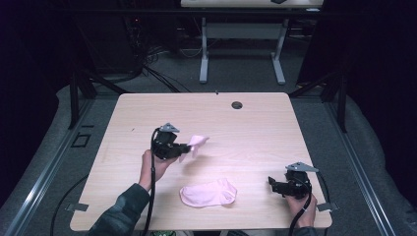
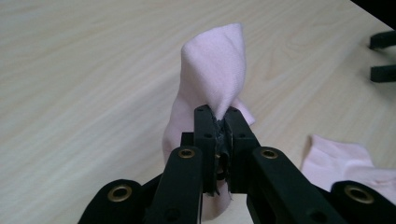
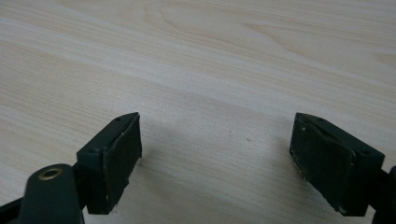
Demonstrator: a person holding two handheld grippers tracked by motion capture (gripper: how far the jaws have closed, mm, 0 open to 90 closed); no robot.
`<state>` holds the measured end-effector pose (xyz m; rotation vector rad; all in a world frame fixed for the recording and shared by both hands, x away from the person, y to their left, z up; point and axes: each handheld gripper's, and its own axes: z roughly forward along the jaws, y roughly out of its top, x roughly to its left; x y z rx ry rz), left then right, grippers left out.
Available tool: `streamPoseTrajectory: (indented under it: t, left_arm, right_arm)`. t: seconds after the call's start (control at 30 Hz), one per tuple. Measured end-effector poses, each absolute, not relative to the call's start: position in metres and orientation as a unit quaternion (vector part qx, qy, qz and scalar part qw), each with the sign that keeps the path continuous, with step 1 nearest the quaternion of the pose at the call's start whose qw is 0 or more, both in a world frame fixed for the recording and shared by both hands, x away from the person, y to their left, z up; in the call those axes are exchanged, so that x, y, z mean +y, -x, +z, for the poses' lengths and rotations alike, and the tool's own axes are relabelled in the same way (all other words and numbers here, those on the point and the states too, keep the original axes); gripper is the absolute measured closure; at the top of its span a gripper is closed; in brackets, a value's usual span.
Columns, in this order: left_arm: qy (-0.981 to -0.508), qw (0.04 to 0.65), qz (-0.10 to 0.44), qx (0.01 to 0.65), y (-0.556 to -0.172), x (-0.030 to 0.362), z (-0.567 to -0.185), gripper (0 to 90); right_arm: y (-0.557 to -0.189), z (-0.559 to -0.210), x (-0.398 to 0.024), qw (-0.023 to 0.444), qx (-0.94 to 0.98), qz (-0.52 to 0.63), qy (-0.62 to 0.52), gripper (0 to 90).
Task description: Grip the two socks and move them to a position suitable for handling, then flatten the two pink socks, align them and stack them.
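Note:
Two pale pink socks are here. One sock (image 1: 197, 144) hangs above the table, pinched at its edge by my left gripper (image 1: 186, 146), which is shut on it. In the left gripper view the same sock (image 2: 213, 74) rises from my left gripper (image 2: 222, 122) and droops behind it. The other sock (image 1: 209, 192) lies flat near the table's front edge; its corner (image 2: 343, 156) shows at the right of the left gripper view. My right gripper (image 1: 271, 184) rests low at the front right, open, with bare wood between its pads (image 3: 122, 156).
The wooden table (image 1: 246, 137) has a round cable hole (image 1: 237, 104) near its far edge. Another desk (image 1: 241, 29) stands behind it on the grey floor. The tips of the other gripper (image 2: 384, 56) show at the right edge of the left gripper view.

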<state>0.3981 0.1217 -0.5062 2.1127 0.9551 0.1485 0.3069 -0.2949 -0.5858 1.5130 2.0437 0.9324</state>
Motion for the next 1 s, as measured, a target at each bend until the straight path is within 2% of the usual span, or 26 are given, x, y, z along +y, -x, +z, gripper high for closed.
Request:
streamPoseTrajectory:
  t: [0.2,0.33,0.37,0.47,0.57,0.67,0.83,1.0]
  left_arm:
    - [-0.844,0.386,0.028,0.372,-0.391,0.102,-0.523,85.9]
    - [-0.849,0.377,0.011,0.371,-0.388,0.094,-0.537,84.4]
    - [-0.85,0.375,0.009,0.37,-0.388,0.092,-0.539,81.5]
    - [-0.851,0.373,0.001,0.371,-0.385,0.091,-0.541,62.5]
    - [-0.851,0.371,0.008,0.372,-0.382,0.096,-0.538,49.8]
    - [-0.847,0.366,0.02,0.385,-0.383,0.106,-0.536,45.0]
    - [-0.856,0.313,0.035,0.41,-0.397,0.114,-0.545,43.3]
    - [-0.858,0.295,0.041,0.419,-0.4,0.113,-0.555,45.5]
  right_arm:
    - [-0.308,-0.585,-0.293,0.215,0.738,0.329,-0.548,16.4]
    - [-0.313,-0.58,-0.286,0.188,0.743,0.331,-0.551,17.9]
    - [-0.315,-0.577,-0.282,0.18,0.744,0.334,-0.55,18.0]
    - [-0.32,-0.568,-0.268,0.165,0.758,0.342,-0.53,19.3]
    - [-0.327,-0.556,-0.25,0.156,0.777,0.348,-0.501,22.8]
    - [-0.335,-0.548,-0.232,0.156,0.794,0.35,-0.471,25.9]
    - [-0.35,-0.539,-0.208,0.145,0.814,0.35,-0.441,33.4]
    - [-0.371,-0.538,-0.188,0.121,0.818,0.361,-0.431,45.4]
